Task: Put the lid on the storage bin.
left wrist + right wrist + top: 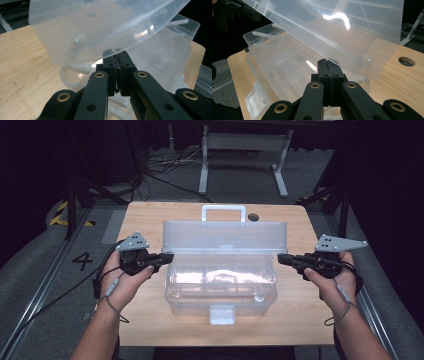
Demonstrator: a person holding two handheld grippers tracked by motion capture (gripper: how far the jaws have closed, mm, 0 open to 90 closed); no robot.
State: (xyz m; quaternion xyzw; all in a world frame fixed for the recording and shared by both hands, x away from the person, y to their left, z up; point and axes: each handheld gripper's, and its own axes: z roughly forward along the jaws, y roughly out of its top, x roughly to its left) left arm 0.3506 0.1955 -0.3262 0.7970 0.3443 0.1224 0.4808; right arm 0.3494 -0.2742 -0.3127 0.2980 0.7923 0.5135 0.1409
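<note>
With lid raised, clear box (220, 285) sits mid-table (145, 215).
Left gripper (167, 256) closed at box's left edge; right gripper (281, 258) closed at right edge; neither visibly grips.

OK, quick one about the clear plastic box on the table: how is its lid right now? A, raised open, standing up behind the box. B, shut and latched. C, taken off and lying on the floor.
A: in the high view the lid stands raised behind the clear box, its handle on top.
</note>
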